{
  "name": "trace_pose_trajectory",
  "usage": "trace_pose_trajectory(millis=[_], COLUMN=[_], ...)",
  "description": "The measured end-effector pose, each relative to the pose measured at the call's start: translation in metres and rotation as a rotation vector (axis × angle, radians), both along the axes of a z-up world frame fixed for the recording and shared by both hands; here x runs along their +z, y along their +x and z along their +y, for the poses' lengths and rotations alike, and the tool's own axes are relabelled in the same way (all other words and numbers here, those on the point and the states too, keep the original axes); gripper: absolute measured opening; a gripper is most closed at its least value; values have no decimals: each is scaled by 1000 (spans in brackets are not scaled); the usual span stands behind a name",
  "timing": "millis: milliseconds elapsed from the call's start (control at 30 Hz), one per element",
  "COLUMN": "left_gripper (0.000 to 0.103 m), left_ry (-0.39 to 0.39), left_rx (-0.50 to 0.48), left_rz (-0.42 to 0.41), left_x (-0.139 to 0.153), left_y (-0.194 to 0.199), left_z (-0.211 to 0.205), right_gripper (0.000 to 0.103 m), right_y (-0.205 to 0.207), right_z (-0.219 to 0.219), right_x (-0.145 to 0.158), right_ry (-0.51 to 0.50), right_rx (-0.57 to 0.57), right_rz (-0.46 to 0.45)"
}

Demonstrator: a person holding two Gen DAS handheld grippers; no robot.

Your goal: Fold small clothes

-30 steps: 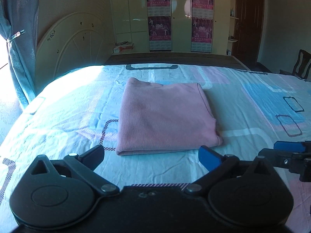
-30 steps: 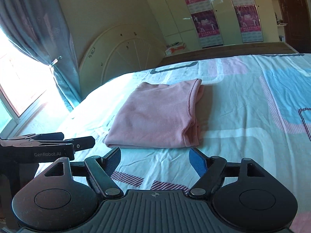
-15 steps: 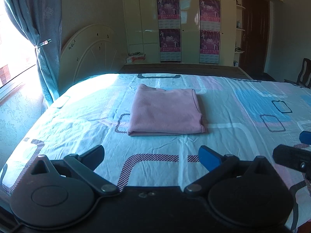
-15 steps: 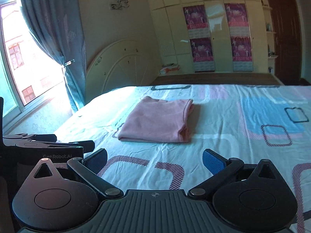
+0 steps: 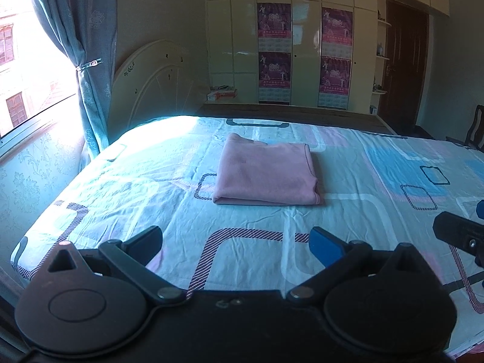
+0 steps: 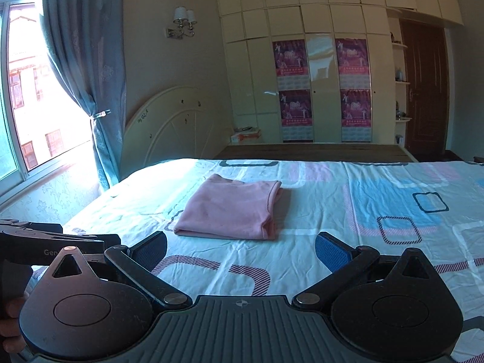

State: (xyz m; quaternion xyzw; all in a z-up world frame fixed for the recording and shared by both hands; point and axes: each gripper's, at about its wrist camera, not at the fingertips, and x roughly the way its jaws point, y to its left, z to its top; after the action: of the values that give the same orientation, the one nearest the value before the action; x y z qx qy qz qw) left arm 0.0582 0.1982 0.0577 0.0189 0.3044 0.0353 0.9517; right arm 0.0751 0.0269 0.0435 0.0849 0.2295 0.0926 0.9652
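A pink garment (image 5: 266, 172) lies folded into a flat rectangle on the patterned bed sheet (image 5: 151, 187); it also shows in the right wrist view (image 6: 230, 208). My left gripper (image 5: 236, 243) is open and empty, held back from the garment above the near part of the bed. My right gripper (image 6: 240, 248) is open and empty too, also well short of the garment. The right gripper's body shows at the right edge of the left wrist view (image 5: 459, 236); the left gripper's body shows at the left of the right wrist view (image 6: 51, 245).
The bed's left edge (image 5: 39, 242) runs beside a papered wall under a window with a blue curtain (image 5: 87, 60). A cream headboard (image 5: 151, 81), a wardrobe with posters (image 5: 302, 54) and a dark door (image 5: 405, 66) stand beyond. A chair (image 5: 475, 127) is far right.
Both grippers have drawn back and up from the folded garment, which now looks smaller and farther away. Both stay open. The garment has not moved.
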Motion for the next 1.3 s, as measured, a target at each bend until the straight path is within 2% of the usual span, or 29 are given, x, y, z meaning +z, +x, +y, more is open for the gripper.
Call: trace_pose_trajectory(millis=[367, 1300], left_gripper=[103, 103], left_ry=[-7, -2], left_rx=[11, 23], left_rz=[-18, -6], left_x=[8, 5], left_y=[-8, -3], left_z=[5, 7], right_gripper=[103, 103], right_y=[-5, 3], right_z=[1, 3], right_x=[3, 0], right_ry=[3, 11], right_rx=[-6, 20], right_rz=[-10, 5])
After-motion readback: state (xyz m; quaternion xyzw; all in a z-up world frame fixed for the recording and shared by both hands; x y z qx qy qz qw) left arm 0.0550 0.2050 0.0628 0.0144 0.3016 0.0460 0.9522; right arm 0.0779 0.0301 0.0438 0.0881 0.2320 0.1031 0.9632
